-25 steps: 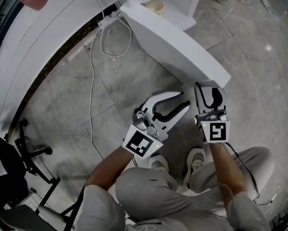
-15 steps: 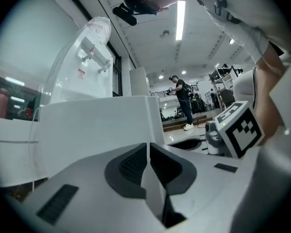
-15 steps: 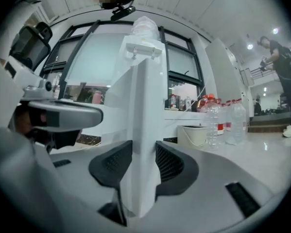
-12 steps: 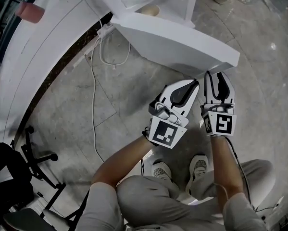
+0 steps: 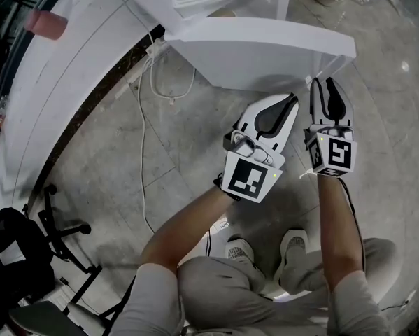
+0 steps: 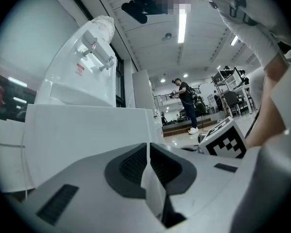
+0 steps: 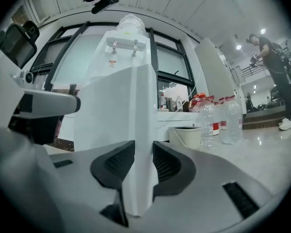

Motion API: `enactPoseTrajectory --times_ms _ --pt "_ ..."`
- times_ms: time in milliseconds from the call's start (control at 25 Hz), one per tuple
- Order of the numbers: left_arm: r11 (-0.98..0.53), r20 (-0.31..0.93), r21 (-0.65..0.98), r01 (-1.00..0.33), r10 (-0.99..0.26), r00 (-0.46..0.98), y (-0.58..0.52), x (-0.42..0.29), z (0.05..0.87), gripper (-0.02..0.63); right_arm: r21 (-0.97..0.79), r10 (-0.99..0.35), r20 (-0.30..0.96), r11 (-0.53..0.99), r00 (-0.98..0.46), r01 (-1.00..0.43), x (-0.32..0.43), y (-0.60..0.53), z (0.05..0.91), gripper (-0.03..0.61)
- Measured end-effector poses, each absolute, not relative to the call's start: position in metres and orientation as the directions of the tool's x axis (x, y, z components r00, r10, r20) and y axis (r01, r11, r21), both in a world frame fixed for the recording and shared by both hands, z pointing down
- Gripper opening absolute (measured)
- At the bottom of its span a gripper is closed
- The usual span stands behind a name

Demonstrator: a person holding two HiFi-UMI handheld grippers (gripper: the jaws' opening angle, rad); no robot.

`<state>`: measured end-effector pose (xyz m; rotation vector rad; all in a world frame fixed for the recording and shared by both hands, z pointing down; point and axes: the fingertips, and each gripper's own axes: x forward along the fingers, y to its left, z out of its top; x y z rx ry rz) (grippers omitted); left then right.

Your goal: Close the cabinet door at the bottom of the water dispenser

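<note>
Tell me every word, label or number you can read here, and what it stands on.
No text here is readable.
Red sticker on the water dispenser: too small to read.
Red labels on the plastic bottles: too blurred to read.
Left marker cube and right marker cube: black-and-white square patterns, no letters or numbers.
</note>
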<state>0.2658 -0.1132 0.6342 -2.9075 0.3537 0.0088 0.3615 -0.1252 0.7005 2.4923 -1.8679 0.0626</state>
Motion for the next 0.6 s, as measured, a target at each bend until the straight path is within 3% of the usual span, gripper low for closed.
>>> enactPoseTrajectory --times_ms 600 --pt "-0.945 -0.016 -0.194 -0.264 -0.266 0.964 -0.14 0.301 0.642 0.026 -0.018 -0.962 0.038 -0.27 0.269 -0.963 0.393 -0.168 0.701 0.117"
